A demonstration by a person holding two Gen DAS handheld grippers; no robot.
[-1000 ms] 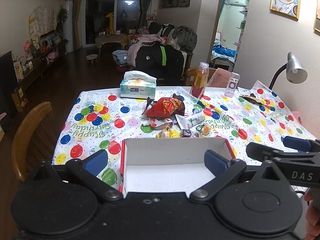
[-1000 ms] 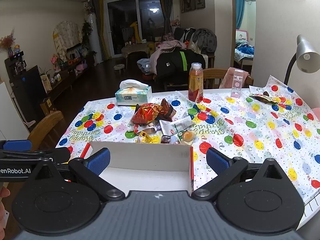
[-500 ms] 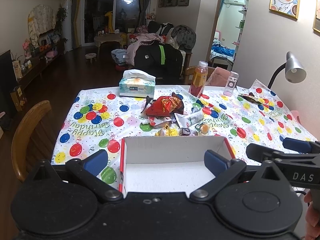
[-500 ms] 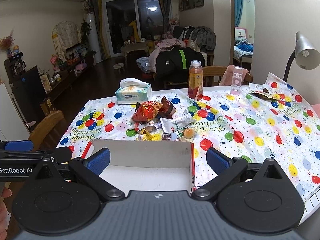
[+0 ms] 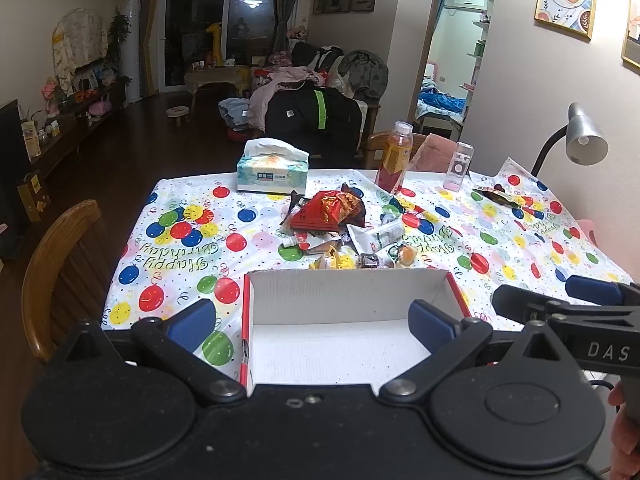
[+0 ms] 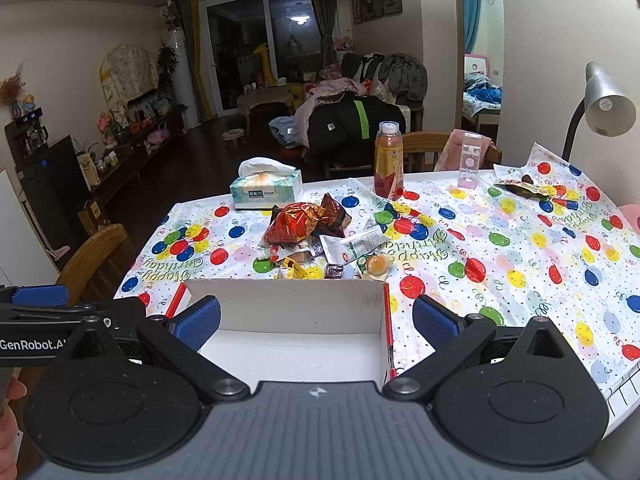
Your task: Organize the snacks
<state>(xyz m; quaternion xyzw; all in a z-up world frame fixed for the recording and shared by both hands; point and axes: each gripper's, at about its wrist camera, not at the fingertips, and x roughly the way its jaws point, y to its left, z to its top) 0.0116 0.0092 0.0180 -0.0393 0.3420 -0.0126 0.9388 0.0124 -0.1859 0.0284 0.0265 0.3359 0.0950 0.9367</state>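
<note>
On the desk [image 5: 520, 248], covered with a balloon-print cloth, an open white box [image 5: 348, 320] with red edges sits at the near edge, with nothing in it. Just beyond its far wall lies the snack pile [image 5: 340, 228]: a red bag [image 5: 326, 212] on top, a white tube-like pack [image 5: 376, 236] to its right, and small wrapped sweets [image 5: 366, 260] almost touching the box.

The left hand-held gripper [image 5: 312, 326] hangs over the near end of the box with its blue pads spread wide, one outside the box's left wall and one by the right wall, holding nothing. The right hand-held gripper [image 6: 316, 322] is likewise wide open and holds nothing, its left pad over the box interior and its right pad over the cloth beyond the box's right wall. In the left view the right tool shows at the right edge, and part of a hand [image 5: 624, 432] grips it low in the corner. In the right view the left tool shows at the left edge.

Farther back on the desk stand a tissue box [image 5: 272, 172], an orange drink bottle [image 5: 394, 156] and a clear container [image 5: 458, 166]. A further wrapper [image 5: 500, 196] lies near the far right corner, below a grey lamp [image 5: 584, 140]. A wooden chair [image 5: 60, 272] stands at the desk's left side.
</note>
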